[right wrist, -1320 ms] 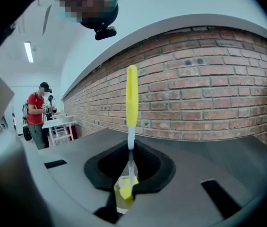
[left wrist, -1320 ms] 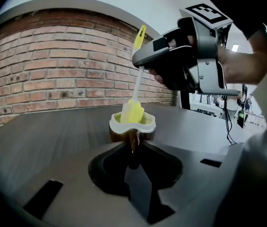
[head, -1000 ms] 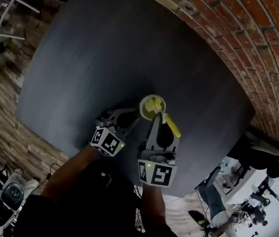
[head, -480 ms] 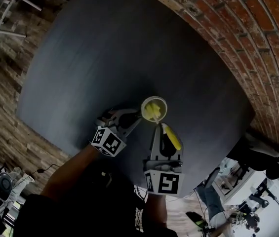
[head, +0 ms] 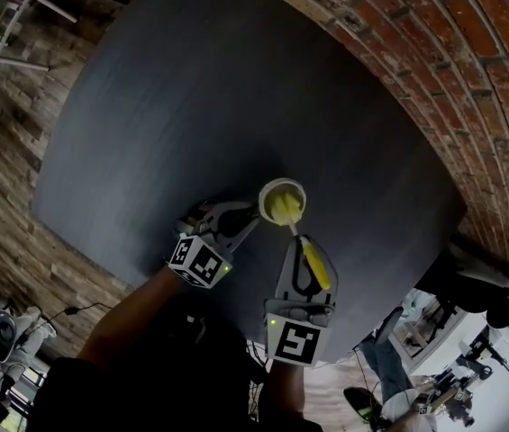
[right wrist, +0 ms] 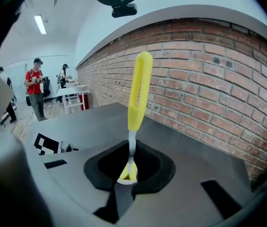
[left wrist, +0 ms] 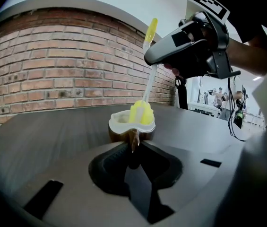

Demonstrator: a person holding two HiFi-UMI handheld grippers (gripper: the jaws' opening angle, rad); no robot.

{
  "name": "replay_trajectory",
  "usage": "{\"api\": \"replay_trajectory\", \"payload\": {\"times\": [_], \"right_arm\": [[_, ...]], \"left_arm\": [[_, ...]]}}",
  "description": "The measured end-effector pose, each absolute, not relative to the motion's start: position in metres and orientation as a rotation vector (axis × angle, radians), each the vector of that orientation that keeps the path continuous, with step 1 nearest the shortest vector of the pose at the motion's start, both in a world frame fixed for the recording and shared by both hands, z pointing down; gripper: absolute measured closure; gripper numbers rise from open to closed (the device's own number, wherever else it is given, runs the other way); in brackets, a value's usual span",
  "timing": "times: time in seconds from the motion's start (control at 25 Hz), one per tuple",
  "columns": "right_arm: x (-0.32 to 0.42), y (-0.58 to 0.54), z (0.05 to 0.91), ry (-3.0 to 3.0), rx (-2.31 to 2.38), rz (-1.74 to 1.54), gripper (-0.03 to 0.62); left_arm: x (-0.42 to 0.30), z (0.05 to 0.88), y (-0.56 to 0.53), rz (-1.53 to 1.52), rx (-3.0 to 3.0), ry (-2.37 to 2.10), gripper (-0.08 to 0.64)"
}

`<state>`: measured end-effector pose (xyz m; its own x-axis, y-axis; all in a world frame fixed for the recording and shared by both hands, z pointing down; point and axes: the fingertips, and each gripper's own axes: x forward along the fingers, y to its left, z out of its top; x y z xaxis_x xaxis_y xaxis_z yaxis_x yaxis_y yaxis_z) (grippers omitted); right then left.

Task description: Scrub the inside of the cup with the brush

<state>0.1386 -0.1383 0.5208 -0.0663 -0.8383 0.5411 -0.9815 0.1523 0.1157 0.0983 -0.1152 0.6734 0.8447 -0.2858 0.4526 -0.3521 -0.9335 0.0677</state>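
- Now your left gripper [head: 250, 214] is clamped on the cup [left wrist: 118, 123] at its near side.
- Your right gripper [head: 297, 241] pinches the brush [head: 314, 261]; its bristles sit inside the cup.

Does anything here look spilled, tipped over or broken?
Nothing stands out. The cup stands upright on the dark table, gripped at its near side by the left gripper. The right gripper holds the yellow brush with its head down inside the cup. No spill shows.
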Motion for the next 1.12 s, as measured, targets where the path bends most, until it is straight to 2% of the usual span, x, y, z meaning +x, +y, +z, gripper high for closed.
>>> {"api": "replay_trajectory", "payload": {"times": [0.2, 0.48, 0.88, 1.12], "right_arm": [[0.143, -0.146, 0.521, -1.992, 1.815, 0.225, 0.54], [0.135, -0.155, 0.524, -2.174, 1.864, 0.388, 0.541], [0.129, -0.145, 0.524, -2.147, 1.66, 0.545, 0.541], [0.15, -0.145, 0.523, -2.004, 1.71, 0.473, 0.545]], "left_arm": [[0.098, 0.674, -0.114, 0.672, 2.878, -0.497, 0.482], [0.1, 0.674, -0.114, 0.672, 2.878, -0.51, 0.482], [0.1, 0.674, -0.114, 0.671, 2.876, -0.506, 0.482], [0.099, 0.673, -0.115, 0.671, 2.877, -0.506, 0.482]]}}
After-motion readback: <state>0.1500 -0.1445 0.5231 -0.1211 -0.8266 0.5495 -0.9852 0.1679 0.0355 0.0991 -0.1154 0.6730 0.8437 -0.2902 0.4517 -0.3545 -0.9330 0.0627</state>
